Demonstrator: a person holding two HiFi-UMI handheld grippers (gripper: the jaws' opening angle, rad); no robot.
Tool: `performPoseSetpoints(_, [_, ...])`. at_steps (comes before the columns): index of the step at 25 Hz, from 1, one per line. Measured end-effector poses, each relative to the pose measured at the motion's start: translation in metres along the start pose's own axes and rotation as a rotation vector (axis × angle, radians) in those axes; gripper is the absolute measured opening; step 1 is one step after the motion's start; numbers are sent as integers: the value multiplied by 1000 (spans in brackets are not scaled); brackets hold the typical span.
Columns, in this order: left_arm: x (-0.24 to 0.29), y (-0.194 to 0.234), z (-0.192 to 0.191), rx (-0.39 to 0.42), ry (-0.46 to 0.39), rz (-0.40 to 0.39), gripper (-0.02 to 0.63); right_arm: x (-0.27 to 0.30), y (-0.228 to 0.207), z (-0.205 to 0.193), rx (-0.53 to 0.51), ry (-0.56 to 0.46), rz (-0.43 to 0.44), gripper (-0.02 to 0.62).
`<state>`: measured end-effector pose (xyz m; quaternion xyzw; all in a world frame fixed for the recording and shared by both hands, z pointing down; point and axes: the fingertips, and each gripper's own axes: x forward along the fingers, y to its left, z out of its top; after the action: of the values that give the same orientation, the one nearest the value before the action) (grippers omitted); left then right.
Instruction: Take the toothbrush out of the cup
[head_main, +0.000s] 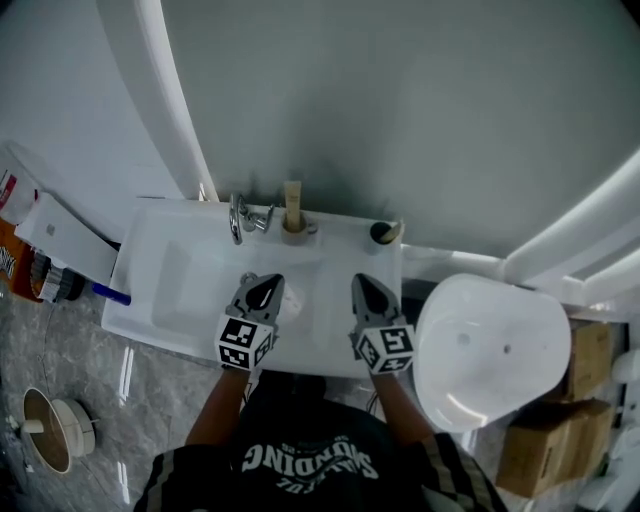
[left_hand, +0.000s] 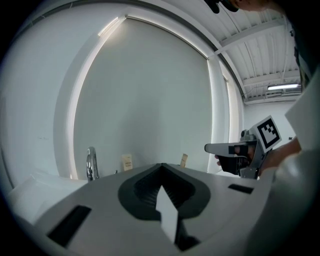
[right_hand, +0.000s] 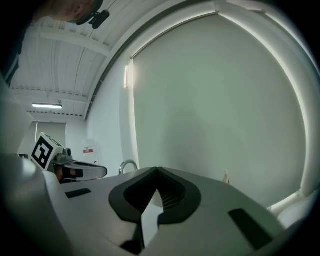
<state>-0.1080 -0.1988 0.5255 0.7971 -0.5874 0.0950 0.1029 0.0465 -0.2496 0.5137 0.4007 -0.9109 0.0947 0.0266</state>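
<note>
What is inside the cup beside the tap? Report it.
A pale stick stands upright in the cup, likely the toothbrush. Its lower end is hidden by the cup's wall; nothing else can be made out.

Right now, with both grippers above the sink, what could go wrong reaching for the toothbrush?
Both the left gripper and right gripper are shut; arriving shut could tip the toothbrush and its cup. The cup stands close beside the faucet on the back ledge, so a gripper might strike the faucet or nudge the cup into the sink.
</note>
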Motion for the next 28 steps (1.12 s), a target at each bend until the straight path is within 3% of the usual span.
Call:
performPoseSetpoints(7, [15,5,-3,-12,11,-17,0,11,-22,-5,-17,18,-40,-3])
performPoseSetpoints(14, [26,4,-11,-29,33,-28,0,22,-73,-10,-54,63,-139,-2])
performPoseSetpoints(19, [31,7,-15,-33,45,-30,0,39,-114,-17,-37,107,-200,124])
performPoseSetpoints(28, [29,22,-26,-52,72,-4,0,64,-168,-33,-29,153,-303,143])
